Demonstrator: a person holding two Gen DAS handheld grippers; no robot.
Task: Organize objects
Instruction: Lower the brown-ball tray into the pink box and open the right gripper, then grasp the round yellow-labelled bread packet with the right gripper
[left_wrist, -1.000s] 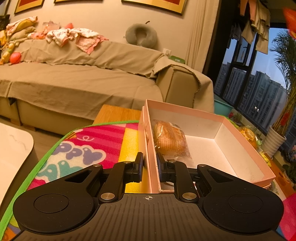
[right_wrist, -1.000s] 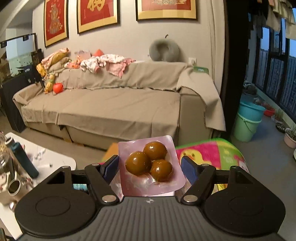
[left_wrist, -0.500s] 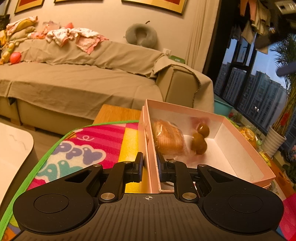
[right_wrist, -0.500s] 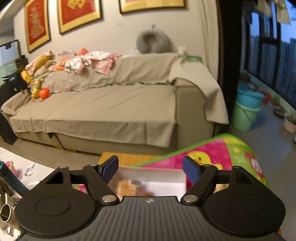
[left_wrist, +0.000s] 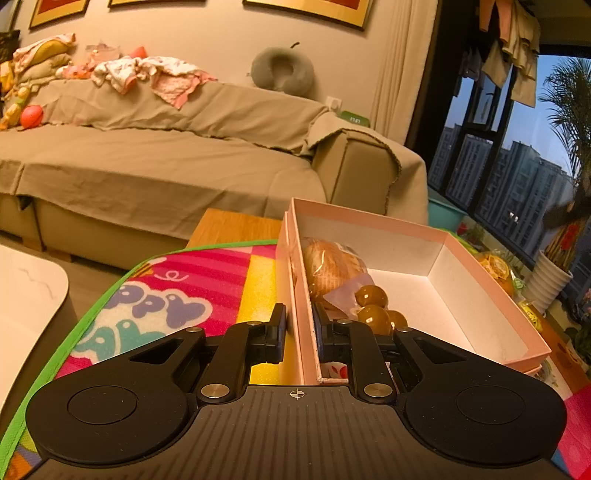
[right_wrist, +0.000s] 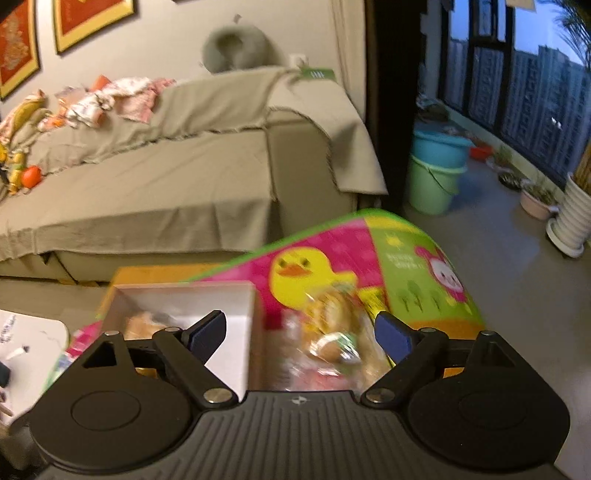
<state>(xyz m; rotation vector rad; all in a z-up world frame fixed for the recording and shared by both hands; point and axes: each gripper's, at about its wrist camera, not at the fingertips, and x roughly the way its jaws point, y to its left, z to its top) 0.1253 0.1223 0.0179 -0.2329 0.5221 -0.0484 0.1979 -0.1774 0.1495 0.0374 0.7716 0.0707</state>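
The left gripper (left_wrist: 299, 328) has its jaws nearly closed on the near-left wall of the pink box (left_wrist: 491, 280); one finger is outside the wall, the other inside; the wall is pinched between them. The box is open, w/ white inside, and sits on the colourful play mat (left_wrist: 173, 295) that covers the table; a bit of wooden table top (left_wrist: 232, 227) shows beyond the mat edge.

Inside the box, at the left end, lies a wrapped bread (left_wrist: 332, 264) in clear plastic; just in front of it, touching it, is the pack of brown balls (left_wrist: 373, 308), approx. three glossy balls in a thin pinkish wrapper; it rests on the box floor close to the inner left finger. The rest of the box floor is bare.

The right gripper (right_wrist: 301, 334) has jaws wide open and holds nothing; it hangs above the table, over the right wall of the box (right_wrist: 236, 295). Between and below its fingers, just beside the box on the mat (right_wrist: 406, 266), is a heap of snack packets (right_wrist: 332, 328); the view is blurred there, so I cannot tell what each packet is.

Background: a beige sofa (left_wrist: 147, 173) w/ clothes on its back and a grey neck pillow (left_wrist: 282, 72); a blue bucket (right_wrist: 437, 146) stacked in a green one near the window.
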